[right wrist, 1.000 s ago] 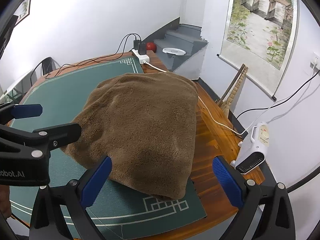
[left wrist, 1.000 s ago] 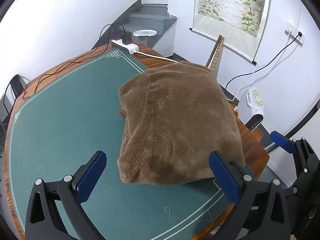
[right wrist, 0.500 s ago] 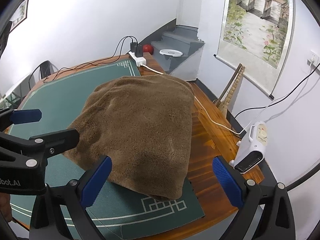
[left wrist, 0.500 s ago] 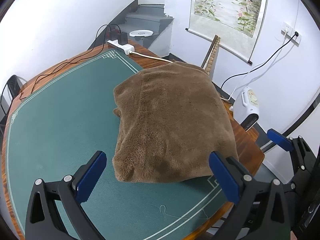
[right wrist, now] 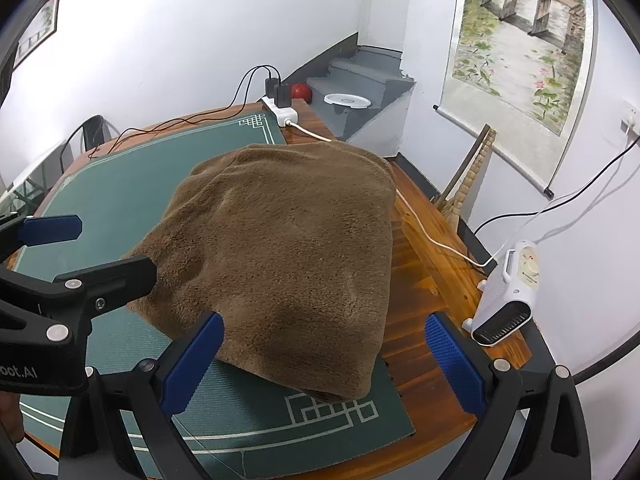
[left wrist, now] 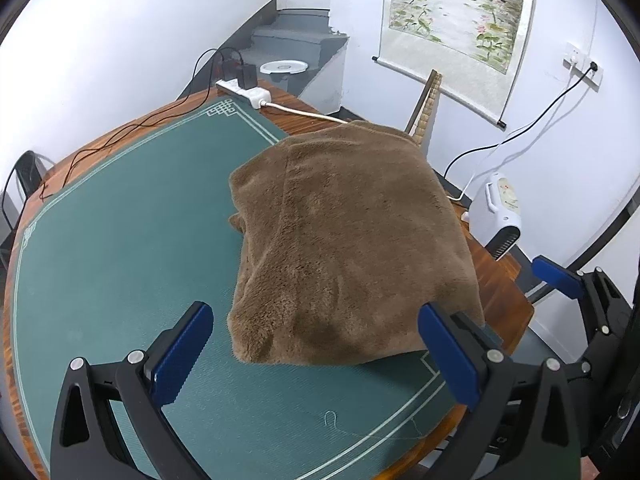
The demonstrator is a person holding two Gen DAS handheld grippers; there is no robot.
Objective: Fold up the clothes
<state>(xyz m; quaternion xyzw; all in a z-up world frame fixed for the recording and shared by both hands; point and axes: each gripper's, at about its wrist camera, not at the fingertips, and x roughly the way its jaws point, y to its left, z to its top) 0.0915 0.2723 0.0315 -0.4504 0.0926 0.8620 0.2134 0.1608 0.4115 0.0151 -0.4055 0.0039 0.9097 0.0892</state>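
Observation:
A brown fleece garment (left wrist: 344, 240) lies folded into a thick rectangle on the green table mat (left wrist: 120, 248), toward the mat's right side. In the right wrist view the same garment (right wrist: 280, 252) reaches over the mat's right edge onto the wood. My left gripper (left wrist: 316, 356) hangs open just short of the garment's near edge, nothing between its blue pads. My right gripper (right wrist: 324, 360) is open too, over the garment's near right corner. The left gripper's fingers (right wrist: 52, 228) show at the left of the right wrist view.
A wooden table (right wrist: 424, 280) carries the mat. A white power strip (left wrist: 244, 92) with plugs and cables sits at its far edge. A white heater (right wrist: 508, 296) stands on the floor at the right, by a wooden instrument (right wrist: 468, 176). Grey stairs rise behind.
Both views have drifted slightly; the garment sits a little lower and nearer in each. The garment itself has not moved and both grippers stay open.

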